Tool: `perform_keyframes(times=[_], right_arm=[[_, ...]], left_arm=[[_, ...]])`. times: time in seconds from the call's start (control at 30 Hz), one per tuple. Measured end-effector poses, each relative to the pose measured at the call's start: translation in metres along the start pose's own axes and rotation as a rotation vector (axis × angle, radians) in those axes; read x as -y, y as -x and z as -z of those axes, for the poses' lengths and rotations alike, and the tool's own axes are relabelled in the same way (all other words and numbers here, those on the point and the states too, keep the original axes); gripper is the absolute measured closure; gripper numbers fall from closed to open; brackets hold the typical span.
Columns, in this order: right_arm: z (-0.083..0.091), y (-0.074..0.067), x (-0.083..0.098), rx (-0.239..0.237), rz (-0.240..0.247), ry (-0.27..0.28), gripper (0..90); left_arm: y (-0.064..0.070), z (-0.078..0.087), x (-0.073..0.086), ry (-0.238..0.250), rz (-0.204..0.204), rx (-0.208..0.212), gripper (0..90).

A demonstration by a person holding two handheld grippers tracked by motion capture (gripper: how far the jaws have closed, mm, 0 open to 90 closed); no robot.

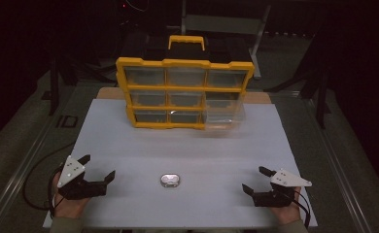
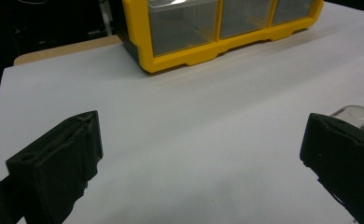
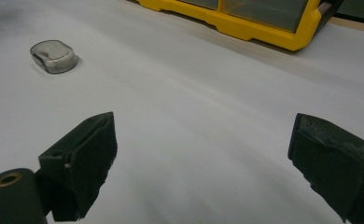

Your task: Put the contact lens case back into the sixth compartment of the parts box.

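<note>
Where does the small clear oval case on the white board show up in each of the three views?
High view: the small clear case lies low at centre on the white board, between the two grippers.
Left gripper view: at the right edge, just above the right-hand jaw.
Right gripper view: upper left, apart from the jaws.
Shared landmark: the yellow drawer organizer, along the top of both gripper views.

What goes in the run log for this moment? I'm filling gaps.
left gripper: open | right gripper: open | small clear case: between them, untouched | drawer: pulled out
</note>
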State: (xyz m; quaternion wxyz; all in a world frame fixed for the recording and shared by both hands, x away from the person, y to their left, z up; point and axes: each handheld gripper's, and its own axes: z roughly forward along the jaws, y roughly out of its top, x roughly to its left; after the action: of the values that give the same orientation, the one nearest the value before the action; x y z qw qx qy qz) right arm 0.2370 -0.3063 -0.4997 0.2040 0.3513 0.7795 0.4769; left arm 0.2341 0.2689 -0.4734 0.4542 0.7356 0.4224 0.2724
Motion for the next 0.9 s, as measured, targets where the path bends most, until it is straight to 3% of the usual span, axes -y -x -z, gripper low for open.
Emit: perform_keyframes(times=[0.17,0.47,0.9], right_arm=[[-0.001,0.0,0.0,-0.004,0.004,0.002,7.7],[-0.001,0.0,0.0,-0.002,0.002,-0.006,7.7],[-0.002,-0.001,-0.001,-0.008,0.004,-0.015,7.7]], left_arm=[[0.001,-0.002,-0.004,-0.028,-0.019,0.01,0.0],[0.009,-0.008,-0.017,-0.097,-0.108,0.039,0.0],[0.019,-0.027,-0.032,-0.206,-0.192,0.104,0.0]])
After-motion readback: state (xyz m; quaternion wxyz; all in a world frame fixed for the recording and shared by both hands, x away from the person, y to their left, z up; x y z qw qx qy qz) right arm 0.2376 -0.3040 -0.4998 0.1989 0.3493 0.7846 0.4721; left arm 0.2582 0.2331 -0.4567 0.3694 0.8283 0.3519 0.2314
